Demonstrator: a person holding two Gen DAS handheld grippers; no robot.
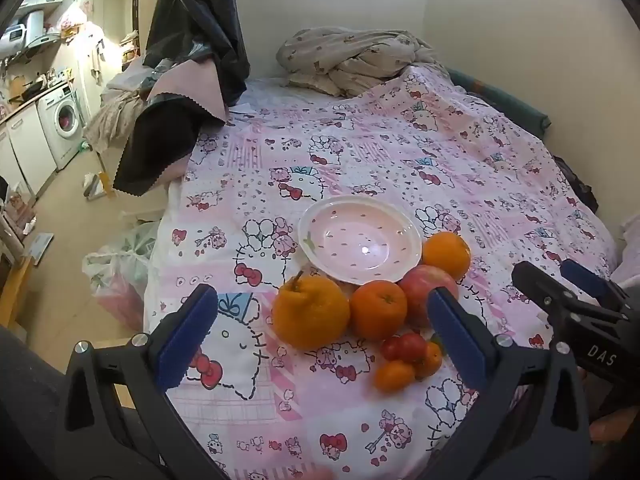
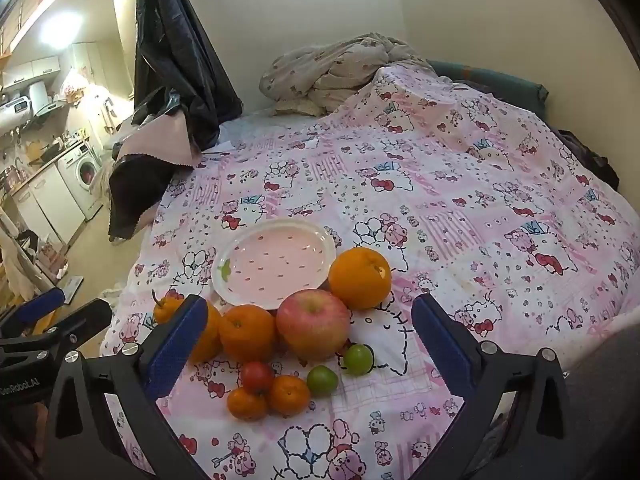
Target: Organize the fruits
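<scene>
A pink bowl (image 1: 360, 240) (image 2: 276, 262) sits empty on the patterned bedspread. Around its near side lie a bumpy stemmed orange (image 1: 310, 312) (image 2: 168, 308), a round orange (image 1: 378, 310) (image 2: 248, 332), an apple (image 1: 424, 292) (image 2: 314, 324) and another orange (image 1: 446, 256) (image 2: 360, 278). Closer lie a red tomato (image 1: 404, 346) (image 2: 257, 376), small orange fruits (image 1: 394, 376) (image 2: 288, 394) and two green fruits (image 2: 322, 379). My left gripper (image 1: 320, 344) is open and empty, above the fruit. My right gripper (image 2: 308, 356) is open and empty, above the fruit; it also shows in the left wrist view (image 1: 560, 284).
The pink Hello Kitty bedspread (image 1: 440, 152) covers the bed. A crumpled blanket (image 1: 352, 60) lies at the far end by the wall. Dark clothing (image 1: 192, 32) hangs at the bed's left edge. Plastic bags (image 1: 120, 272) lie on the floor to the left.
</scene>
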